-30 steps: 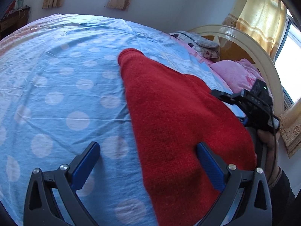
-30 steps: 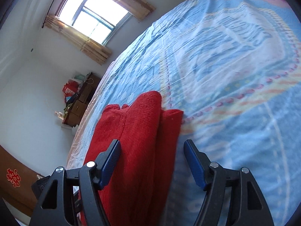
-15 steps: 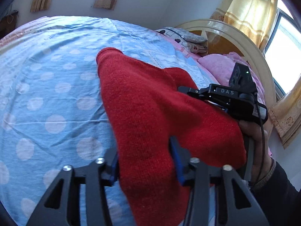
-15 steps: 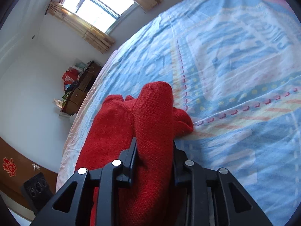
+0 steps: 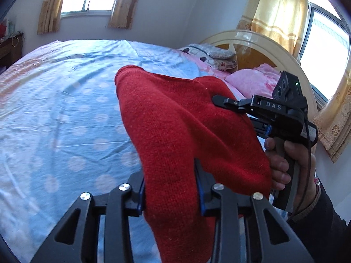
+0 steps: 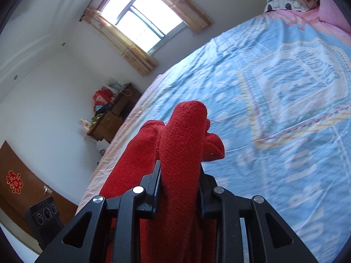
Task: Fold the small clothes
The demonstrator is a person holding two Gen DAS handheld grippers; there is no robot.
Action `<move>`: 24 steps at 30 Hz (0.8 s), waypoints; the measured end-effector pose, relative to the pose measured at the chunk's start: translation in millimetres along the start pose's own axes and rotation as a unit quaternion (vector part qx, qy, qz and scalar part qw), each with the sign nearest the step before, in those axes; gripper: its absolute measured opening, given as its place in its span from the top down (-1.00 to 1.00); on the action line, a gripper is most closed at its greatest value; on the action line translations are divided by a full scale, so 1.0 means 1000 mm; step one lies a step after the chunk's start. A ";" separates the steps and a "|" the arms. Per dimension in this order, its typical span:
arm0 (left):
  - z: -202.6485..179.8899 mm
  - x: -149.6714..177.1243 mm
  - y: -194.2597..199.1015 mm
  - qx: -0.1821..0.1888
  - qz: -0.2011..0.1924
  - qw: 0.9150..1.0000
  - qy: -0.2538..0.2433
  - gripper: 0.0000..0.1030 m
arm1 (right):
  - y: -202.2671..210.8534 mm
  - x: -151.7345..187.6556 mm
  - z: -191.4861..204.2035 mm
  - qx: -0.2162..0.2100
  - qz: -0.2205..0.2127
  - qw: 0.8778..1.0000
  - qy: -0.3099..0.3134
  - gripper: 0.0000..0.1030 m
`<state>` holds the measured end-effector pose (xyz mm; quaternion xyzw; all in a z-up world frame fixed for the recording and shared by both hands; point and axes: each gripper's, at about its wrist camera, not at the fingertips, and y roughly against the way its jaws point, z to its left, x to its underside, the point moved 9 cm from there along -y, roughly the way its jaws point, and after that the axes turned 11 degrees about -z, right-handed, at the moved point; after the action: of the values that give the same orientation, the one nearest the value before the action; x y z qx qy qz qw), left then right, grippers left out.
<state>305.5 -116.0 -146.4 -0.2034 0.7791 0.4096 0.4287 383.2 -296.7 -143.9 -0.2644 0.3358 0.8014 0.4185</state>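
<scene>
Red knit fills the middle of both views: a small sweater (image 5: pixel 175 135) is lifted above the bed (image 5: pixel 61 109), pinched at two places. The left gripper (image 5: pixel 170 188) is closed on a thick fold of the knit, its blue-padded fingers (image 5: pixel 198 184) pressed into the cloth from either side, with the loose end of the fold drooping below the jaws. The right gripper (image 6: pixel 178 186) is likewise clamped tight on a bunched roll of the sweater (image 6: pixel 182 144), which stands up past its fingertips and ends in a rounded hump. In the left wrist view the right gripper (image 5: pixel 221 100) reaches in from the right and disappears into the far side of the cloth, held by a hand (image 5: pixel 289 160) in a dark sleeve. The sweater hangs between the two grips like a sagging tent over the blue spotted sheet (image 6: pixel 274 100). Pink bedding (image 5: pixel 252 81) and a pillow (image 5: pixel 210 54) lie by the curved headboard (image 5: pixel 263 43). Curtained windows (image 6: pixel 142 19) stand in the walls, and a cluttered wooden dresser (image 6: pixel 114 114) sits beside the bed.
</scene>
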 end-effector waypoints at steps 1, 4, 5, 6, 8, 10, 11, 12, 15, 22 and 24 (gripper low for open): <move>0.003 0.000 0.005 -0.004 -0.001 1.000 -0.001 0.29 | 0.000 0.003 0.006 -0.006 0.000 1.000 0.000 0.47; 0.015 0.005 0.021 -0.025 0.002 1.000 -0.004 0.29 | -0.002 0.016 0.026 -0.020 0.005 1.000 0.005 0.47; 0.018 0.006 0.025 -0.032 0.004 0.999 -0.004 0.29 | -0.004 0.020 0.032 -0.023 0.008 1.000 0.008 0.47; 0.023 0.008 0.030 -0.038 0.007 0.999 -0.005 0.28 | -0.005 0.027 0.040 -0.027 0.013 0.999 0.011 0.47; 0.030 0.013 0.040 -0.051 0.012 0.999 -0.008 0.28 | -0.009 0.036 0.050 -0.035 0.019 0.999 0.012 0.47; 0.038 0.016 0.051 -0.060 0.012 0.998 -0.009 0.28 | -0.014 0.046 0.064 -0.045 0.025 0.999 0.014 0.47; 0.042 0.017 0.056 -0.064 0.012 0.998 -0.009 0.29 | -0.016 0.051 0.070 -0.049 0.027 0.998 0.015 0.47; 0.046 0.019 0.061 -0.068 0.011 0.998 -0.009 0.29 | -0.020 0.056 0.076 -0.055 0.032 0.998 0.014 0.47; 0.058 0.024 0.075 -0.079 0.009 0.997 -0.005 0.28 | -0.030 0.069 0.090 -0.066 0.043 0.997 0.013 0.47; 0.084 0.030 0.100 -0.100 0.002 0.995 0.005 0.29 | -0.054 0.097 0.126 -0.085 0.070 0.994 0.026 0.47; 0.093 0.033 0.108 -0.105 0.000 0.994 0.010 0.29 | -0.061 0.104 0.136 -0.090 0.077 0.993 0.030 0.47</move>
<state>262.0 22.9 -151.2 -0.2518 0.7358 0.4871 0.3974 362.7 -115.8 -150.6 -0.2978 0.2945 0.8499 0.3197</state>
